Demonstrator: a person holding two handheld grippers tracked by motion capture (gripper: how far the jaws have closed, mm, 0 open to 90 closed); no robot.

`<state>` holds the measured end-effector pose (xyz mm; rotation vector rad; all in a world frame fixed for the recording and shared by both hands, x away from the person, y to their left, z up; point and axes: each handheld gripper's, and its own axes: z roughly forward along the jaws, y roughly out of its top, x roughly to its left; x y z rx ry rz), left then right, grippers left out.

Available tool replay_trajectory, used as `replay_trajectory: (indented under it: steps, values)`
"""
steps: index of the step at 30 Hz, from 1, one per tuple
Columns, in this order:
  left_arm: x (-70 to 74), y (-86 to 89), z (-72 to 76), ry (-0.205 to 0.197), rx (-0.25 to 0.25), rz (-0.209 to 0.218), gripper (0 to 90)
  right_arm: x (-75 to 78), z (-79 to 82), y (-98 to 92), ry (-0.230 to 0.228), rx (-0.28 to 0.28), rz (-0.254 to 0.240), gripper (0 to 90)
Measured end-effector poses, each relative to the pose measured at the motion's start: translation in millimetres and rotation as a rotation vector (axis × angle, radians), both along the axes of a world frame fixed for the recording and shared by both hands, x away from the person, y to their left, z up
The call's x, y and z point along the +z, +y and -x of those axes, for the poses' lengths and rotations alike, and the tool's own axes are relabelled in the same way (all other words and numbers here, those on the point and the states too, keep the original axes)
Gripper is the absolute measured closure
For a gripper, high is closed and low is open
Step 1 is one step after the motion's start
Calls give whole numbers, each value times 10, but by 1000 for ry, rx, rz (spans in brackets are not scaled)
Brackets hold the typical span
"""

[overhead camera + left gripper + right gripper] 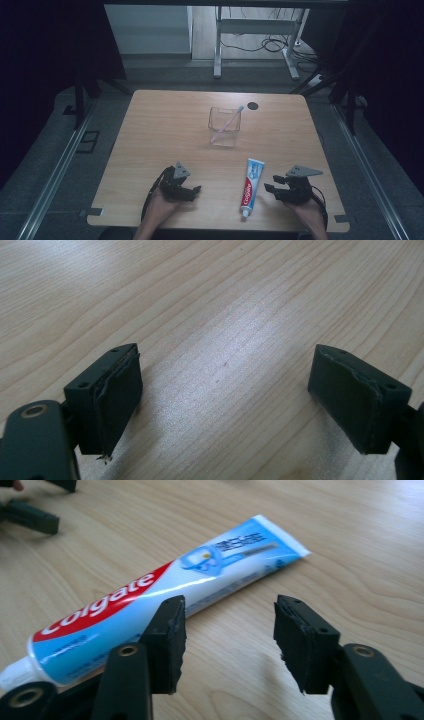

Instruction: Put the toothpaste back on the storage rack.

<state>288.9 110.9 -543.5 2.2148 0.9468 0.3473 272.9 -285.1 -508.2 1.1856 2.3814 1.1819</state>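
Note:
A red, white and blue toothpaste tube (252, 187) lies flat on the wooden table (165, 130) near the front edge, its cap toward the person. My right gripper (271, 183) hovers just right of it, open. In the right gripper view the tube (150, 600) lies beyond and to the left of the jaws, and my right gripper (230, 640) has only bare wood between its pads. My left gripper (192, 192) sits at the front left, open. Its own view shows my left gripper (225, 405) spread wide over bare table.
A clear plastic cup (224, 127) with a pink toothbrush (231, 120) leaning in it stands at the table's middle back. A dark round cable hole (253, 105) lies behind it. The other hand's black jaws (30, 517) show at the top left of the right gripper view.

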Motion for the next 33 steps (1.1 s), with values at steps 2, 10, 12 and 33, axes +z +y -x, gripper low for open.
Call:
replay_trajectory:
  steps: [2,10,12,33]
  values:
    - [0,0,0,0,0,0,143,8,-5,56,13,20,3,506]
    - [0,2,-1,0,2,-1,143,105,4,267,12,85,-1,635]
    - [1,2,-1,0,2,-2,143,129,1,309,13,101,-6,663]
    - [1,5,-3,0,2,-4,143,9,44,872,105,265,66,763]
